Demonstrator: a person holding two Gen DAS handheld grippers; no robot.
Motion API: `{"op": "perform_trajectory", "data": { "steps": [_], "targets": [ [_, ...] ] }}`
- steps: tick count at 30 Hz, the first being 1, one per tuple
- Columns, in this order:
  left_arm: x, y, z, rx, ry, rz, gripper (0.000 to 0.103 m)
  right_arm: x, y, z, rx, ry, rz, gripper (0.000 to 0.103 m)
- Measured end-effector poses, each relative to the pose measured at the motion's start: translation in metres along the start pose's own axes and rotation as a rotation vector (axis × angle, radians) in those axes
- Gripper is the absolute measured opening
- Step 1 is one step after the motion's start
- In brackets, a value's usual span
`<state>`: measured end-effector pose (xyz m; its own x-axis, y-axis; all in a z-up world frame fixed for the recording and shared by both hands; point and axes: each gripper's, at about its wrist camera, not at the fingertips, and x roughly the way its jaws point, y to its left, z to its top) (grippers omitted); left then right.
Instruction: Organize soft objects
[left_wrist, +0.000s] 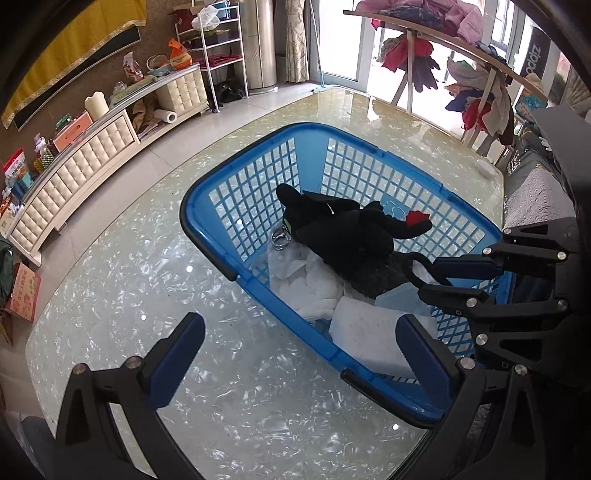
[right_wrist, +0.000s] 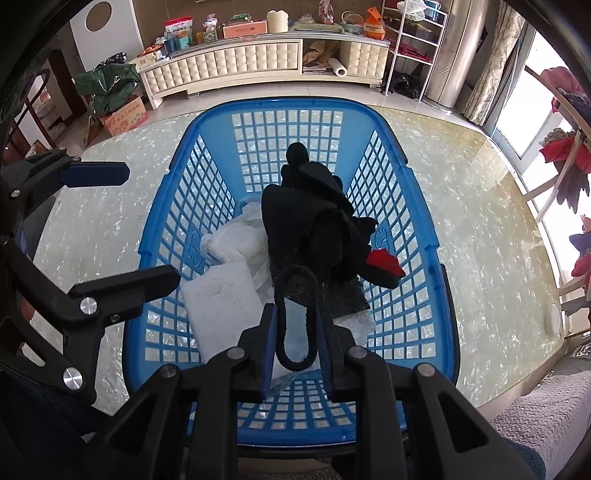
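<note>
Above the blue basket (right_wrist: 424, 206), the right gripper (right_wrist: 295, 328) pinches a black strap loop (right_wrist: 297, 280); the left gripper (left_wrist: 299, 354), jaws spread, overhangs its rim.

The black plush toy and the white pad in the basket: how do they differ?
The black plush toy is dark and lumpy with a red patch; the white pad is pale, flat and rectangular. The toy lies on top of other things; the pad sits on the bottom. Both lie inside the blue basket.

Glossy marbled tabletop (left_wrist: 110, 295), cream tufted cabinet (right_wrist: 255, 61), pale tiled floor (left_wrist: 229, 118), bright glass doors (left_wrist: 340, 40).
</note>
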<state>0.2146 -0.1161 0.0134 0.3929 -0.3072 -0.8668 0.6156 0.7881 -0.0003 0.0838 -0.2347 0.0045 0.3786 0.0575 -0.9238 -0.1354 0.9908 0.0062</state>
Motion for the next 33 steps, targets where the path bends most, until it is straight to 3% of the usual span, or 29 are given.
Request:
{"op": "perform_trajectory", "data": {
  "steps": [5, 9, 19, 28, 33],
  "targets": [
    [0.001, 0.002, -0.001, 0.002, 0.004, -0.003, 0.103, 0.002, 0.0, -0.003, -0.007, 0.005, -0.02, 0.031],
    [0.002, 0.001, -0.003, 0.007, 0.011, -0.004, 0.103, 0.001, -0.001, -0.005, -0.004, 0.002, -0.024, 0.05],
    [-0.002, 0.002, -0.005, 0.005, 0.005, -0.006, 0.103, -0.006, 0.0, -0.008, -0.014, -0.011, -0.059, 0.081],
    [-0.015, 0.008, -0.01, -0.015, -0.03, 0.008, 0.103, -0.022, 0.006, -0.011, -0.039, -0.06, -0.11, 0.093],
    [-0.03, 0.009, -0.014, -0.026, -0.065, -0.001, 0.103, -0.035, 0.012, -0.011, -0.044, -0.098, -0.133, 0.094]
  ]
}}
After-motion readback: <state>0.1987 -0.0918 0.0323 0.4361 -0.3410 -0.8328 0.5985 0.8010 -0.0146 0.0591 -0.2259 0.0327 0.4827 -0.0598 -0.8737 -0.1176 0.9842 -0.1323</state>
